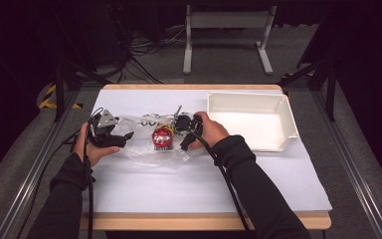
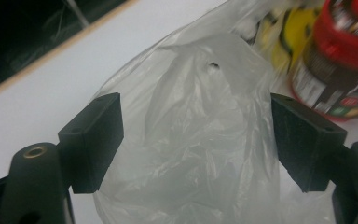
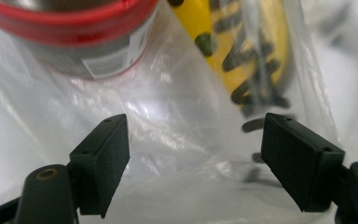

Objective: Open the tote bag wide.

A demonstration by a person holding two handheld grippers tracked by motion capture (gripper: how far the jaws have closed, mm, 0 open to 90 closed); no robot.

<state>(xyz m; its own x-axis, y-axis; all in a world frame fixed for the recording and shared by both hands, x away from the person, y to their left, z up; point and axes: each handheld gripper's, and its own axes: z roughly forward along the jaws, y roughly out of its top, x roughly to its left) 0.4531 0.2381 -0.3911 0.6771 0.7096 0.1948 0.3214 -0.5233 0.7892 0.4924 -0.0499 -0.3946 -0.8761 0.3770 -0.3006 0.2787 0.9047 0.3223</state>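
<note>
- Left gripper (image 2: 196,140) had its jaws spread wide, clear plastic bag (image 2: 191,121) bunched loose between them.
- Right gripper (image 3: 196,163) also gaped wide over the bag, red-lidded jar (image 3: 74,37) inside, just ahead.

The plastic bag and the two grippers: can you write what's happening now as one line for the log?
left gripper: open, plastic bag between jaws | right gripper: open at bag | red-lidded jar: in bag | white bin: right of bag
</note>
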